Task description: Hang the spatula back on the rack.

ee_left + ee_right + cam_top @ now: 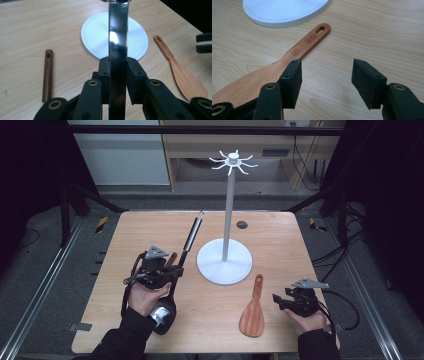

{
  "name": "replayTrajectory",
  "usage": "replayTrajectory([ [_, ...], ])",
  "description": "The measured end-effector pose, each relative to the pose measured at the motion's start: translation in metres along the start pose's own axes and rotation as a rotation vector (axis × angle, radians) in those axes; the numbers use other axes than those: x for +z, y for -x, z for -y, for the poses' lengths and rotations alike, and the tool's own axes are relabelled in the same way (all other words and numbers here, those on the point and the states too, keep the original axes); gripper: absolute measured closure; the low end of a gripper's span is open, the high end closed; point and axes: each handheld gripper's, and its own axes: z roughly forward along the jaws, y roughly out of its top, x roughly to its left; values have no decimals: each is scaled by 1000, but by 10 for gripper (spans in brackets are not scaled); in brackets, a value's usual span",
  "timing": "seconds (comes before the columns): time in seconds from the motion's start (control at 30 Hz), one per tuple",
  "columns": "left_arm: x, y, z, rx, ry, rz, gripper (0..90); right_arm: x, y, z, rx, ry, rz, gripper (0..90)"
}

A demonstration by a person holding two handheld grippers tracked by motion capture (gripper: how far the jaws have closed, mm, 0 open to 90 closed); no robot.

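A long utensil with a shiny dark handle (192, 234) and a black ladle-like head (163, 316) is clamped in my left gripper (172, 270). In the left gripper view the jaws of that gripper (118, 67) press on both sides of the handle (118, 32), which points toward the white stand base (95, 37). My right gripper (276, 300) is open beside a wooden spatula (252, 312) lying flat. In the right gripper view the right gripper (325, 72) has bare table between its pads, and the spatula (304, 47) passes under the left pad.
A white hook stand (229, 210) rises from a round base (224, 270) at the table's middle, with curved hooks on top (232, 162). A brown wooden handle (47, 75) lies by my left gripper. A dark grommet (242, 224) sits at the back.
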Motion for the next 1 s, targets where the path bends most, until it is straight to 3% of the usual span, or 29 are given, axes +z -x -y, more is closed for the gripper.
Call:
replayTrajectory([
  [0.27,-12,-2,-9,3,53,-15,747,0,0,0,-3,4,4,417],
  [1.0,-38,-3,-27,-4,255,8,747,0,0,0,-13,14,20,397],
])
